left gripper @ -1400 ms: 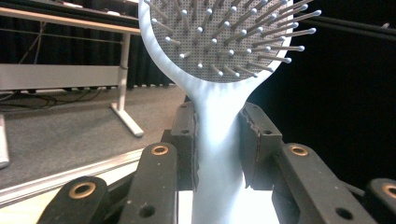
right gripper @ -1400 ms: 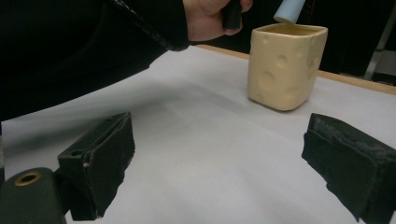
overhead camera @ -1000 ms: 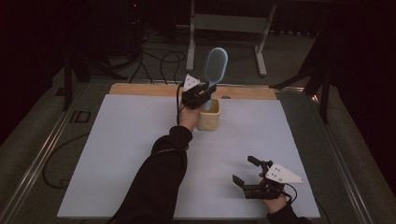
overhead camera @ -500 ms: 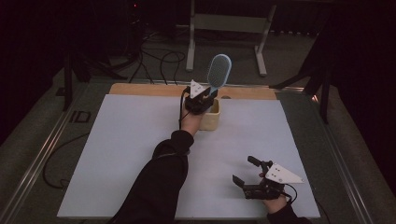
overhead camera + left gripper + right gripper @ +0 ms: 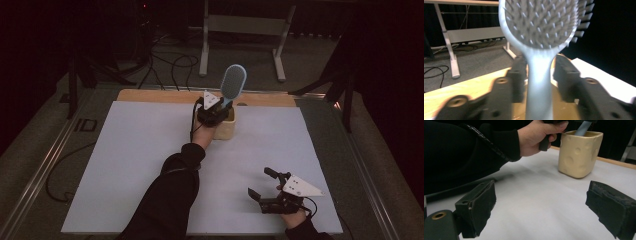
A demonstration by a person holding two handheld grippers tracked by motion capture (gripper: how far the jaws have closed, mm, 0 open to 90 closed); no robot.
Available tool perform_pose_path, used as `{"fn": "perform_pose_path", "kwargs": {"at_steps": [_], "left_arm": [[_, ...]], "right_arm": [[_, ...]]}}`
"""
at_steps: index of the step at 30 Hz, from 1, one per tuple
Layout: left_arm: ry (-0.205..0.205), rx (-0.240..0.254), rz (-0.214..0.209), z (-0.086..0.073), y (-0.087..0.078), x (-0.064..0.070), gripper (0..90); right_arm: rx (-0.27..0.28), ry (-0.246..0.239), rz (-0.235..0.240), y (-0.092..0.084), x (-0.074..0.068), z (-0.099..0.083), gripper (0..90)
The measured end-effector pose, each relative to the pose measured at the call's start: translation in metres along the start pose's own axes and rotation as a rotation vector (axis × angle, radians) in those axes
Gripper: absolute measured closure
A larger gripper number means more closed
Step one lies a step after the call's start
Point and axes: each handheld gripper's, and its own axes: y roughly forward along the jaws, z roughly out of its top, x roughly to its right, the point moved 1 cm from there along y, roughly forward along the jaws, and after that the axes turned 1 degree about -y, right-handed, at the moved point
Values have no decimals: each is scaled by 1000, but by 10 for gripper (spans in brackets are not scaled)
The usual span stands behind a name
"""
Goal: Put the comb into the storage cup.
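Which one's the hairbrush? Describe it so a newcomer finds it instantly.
Start at the white table and go to its far edge, where a cream square cup with round dimples stands. The hairbrush stands handle-down in that cup, between the left gripper's jaws, which have just been opening. It is pale blue, with an oval bristled head, and it stands taller than anything else on the table.

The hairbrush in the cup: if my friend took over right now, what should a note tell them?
Left tool: jaws have just been opening, hairbrush handle between them, pads apart from it.
Right tool: open, empty, resting low near the white mat's front edge.
Hairbrush stands handle-down in the yellow cup at the mat's far side, head up.
Done: brush is in the cup.
Left: probably back the left tool away without tipping the cup.
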Motion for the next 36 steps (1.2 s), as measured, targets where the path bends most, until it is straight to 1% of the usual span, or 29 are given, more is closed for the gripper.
{"fn": "perform_pose_path", "kwargs": {"at_steps": [1, 2, 3, 4, 5, 6, 7, 8, 9, 10, 12, 14, 17, 21, 22, 23, 27, 28, 29, 31, 34, 36], "left_arm": [[0, 0, 0, 0, 0, 0, 477], [-11, 9, -13, 2, -2, 1, 384], [-18, 14, -18, 3, -3, 2, 355], [-14, 14, -42, 4, -4, 2, 309], [-9, 20, -71, 5, -5, 2, 212], [-9, 20, -71, 5, -5, 2, 161], [8, 12, -80, 6, -7, 3, 157], [16, 13, -92, 7, -8, 3, 134], [17, 19, -92, 7, -9, 4, 98], [15, 17, -106, 8, -10, 4, 81], [27, 4, -114, 8, -10, 3, 44], [30, -4, -122, 9, -11, 4, 19], [34, -18, -128, 9, -10, 3, 12], [28, -39, -137, 10, -11, 3, 10], [31, -42, -143, 10, -11, 3, 10], [24, -51, -157, 10, -11, 2, 10], [29, -67, -171, 11, -12, 1, 7], [27, -73, -182, 12, -13, 1, 7], [28, -84, -182, 12, -13, 0, 7], [30, -98, -195, 13, -13, -2, 6], [29, -101, -200, 14, -15, -3, 2], [36, -109, -210, 16, -18, -4, 2]], "right_arm": [[0, 0, 0, 0, 0, 0, 88], [-1, 1, 0, 0, 0, 0, 88], [-1, 1, 0, 0, 0, 0, 88], [-1, 1, 0, 0, 0, 0, 88], [-3, 0, -1, 0, 0, 0, 88], [-3, -2, 0, 0, 0, 0, 88], [-1, -4, 0, 0, 0, 0, 88], [-1, -6, 0, 0, 0, 0, 88], [-1, -5, 1, 0, 0, 0, 88], [-1, -5, 2, 1, 0, 0, 88], [-1, -3, 0, 1, -1, 0, 88], [-2, -4, 0, 1, -1, 0, 88], [-2, -6, 0, 1, 0, 0, 88], [-2, -7, -3, 1, 0, 0, 88], [-3, -5, -2, 1, 0, 0, 88], [-3, -2, -2, 1, 0, 0, 88], [-7, 1, -2, 0, -1, -1, 88], [-9, 0, -4, 0, 0, -1, 88], [-10, 0, -5, 0, 0, -1, 88], [-9, 0, -6, 0, 0, -1, 88], [-7, 1, -8, 0, 0, -1, 88], [-10, 0, -8, 0, 0, -1, 88]]}}
